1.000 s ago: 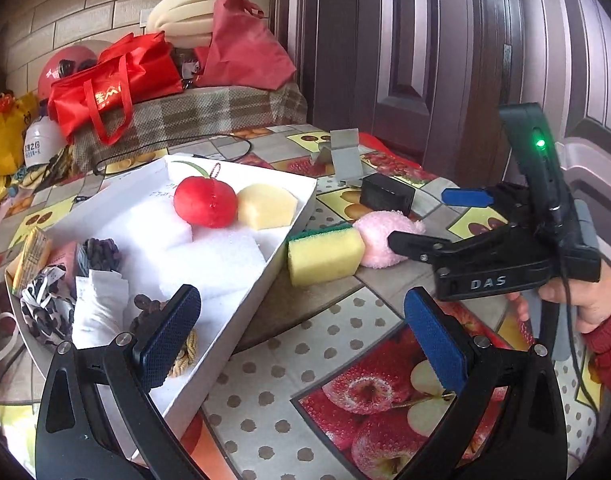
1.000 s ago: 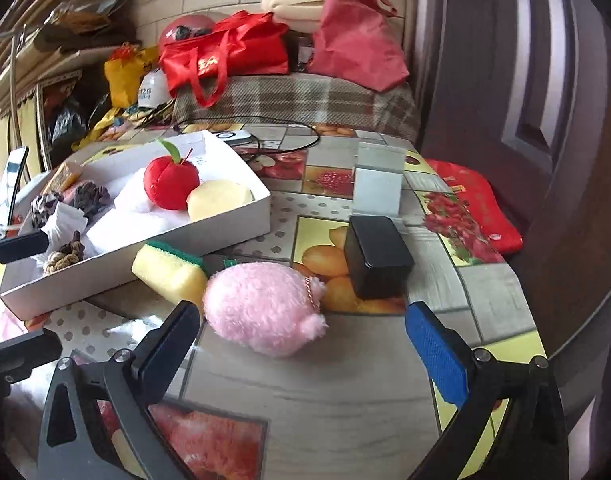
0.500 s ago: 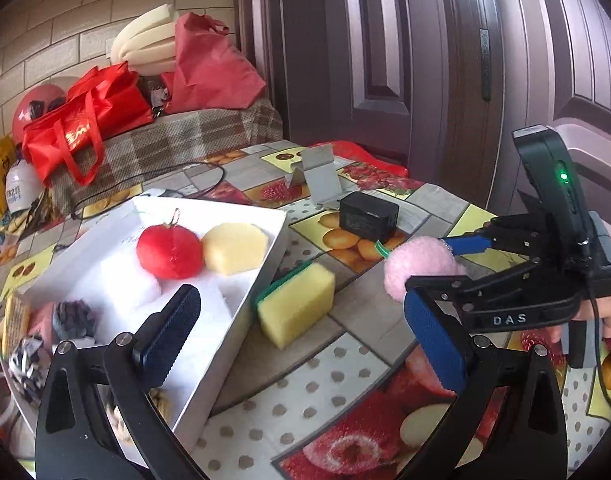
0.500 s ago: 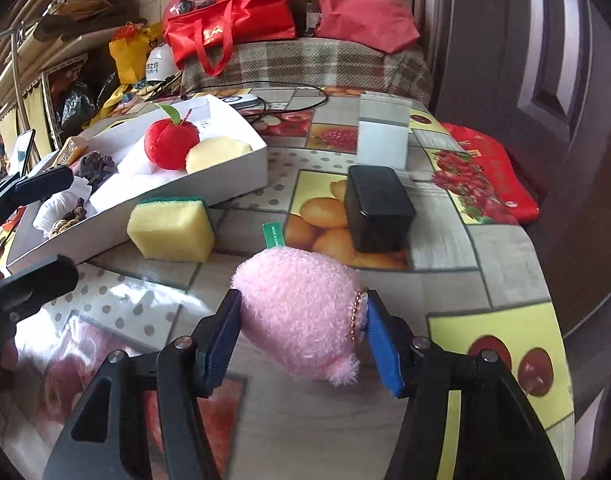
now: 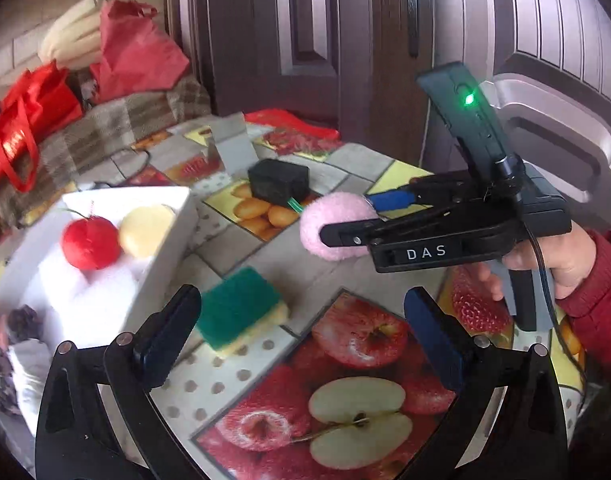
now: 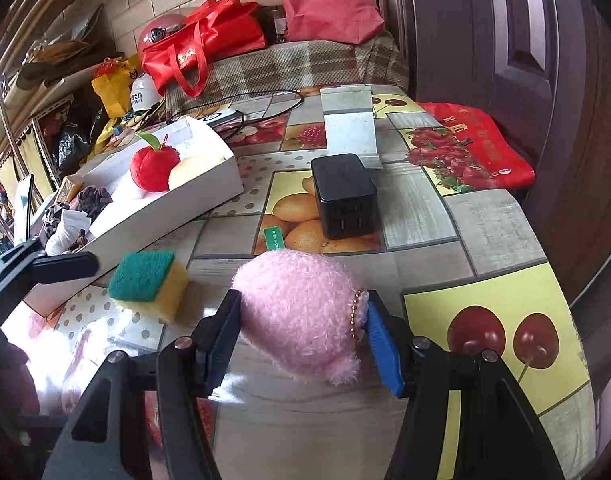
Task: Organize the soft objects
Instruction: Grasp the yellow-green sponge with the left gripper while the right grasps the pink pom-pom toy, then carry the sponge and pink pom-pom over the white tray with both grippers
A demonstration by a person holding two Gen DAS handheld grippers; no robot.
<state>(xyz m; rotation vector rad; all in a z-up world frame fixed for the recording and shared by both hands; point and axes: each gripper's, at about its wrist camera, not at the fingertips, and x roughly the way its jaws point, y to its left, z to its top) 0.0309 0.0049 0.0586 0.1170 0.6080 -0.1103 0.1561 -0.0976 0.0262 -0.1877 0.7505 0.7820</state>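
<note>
My right gripper (image 6: 301, 332) is shut on a fluffy pink plush toy (image 6: 301, 312) and holds it just above the table; the left wrist view shows that gripper (image 5: 357, 216) clamped on the toy (image 5: 333, 226). My left gripper (image 5: 301, 328) stands open over the tablecloth with nothing between its pads. A yellow sponge with a green scouring top (image 5: 239, 310) (image 6: 147, 284) lies just ahead of it. The white box (image 5: 165, 248) (image 6: 209, 184) holds a red plush apple (image 5: 90, 244) (image 6: 153, 168), a pale yellow soft piece (image 5: 145, 230) and several small items.
A black block (image 6: 343, 196) and a pale folded card (image 6: 351, 124) stand past the toy. Behind them lies a red bag (image 6: 473, 148) at the table's far right edge. Cables (image 6: 261, 104), red bags and a plaid-covered bench crowd the back. A dark door is close on the right.
The right gripper shut on the pink plush toy and lifted it off the table. The left gripper swung right, away from the white box. The sponge now lies green side up.
</note>
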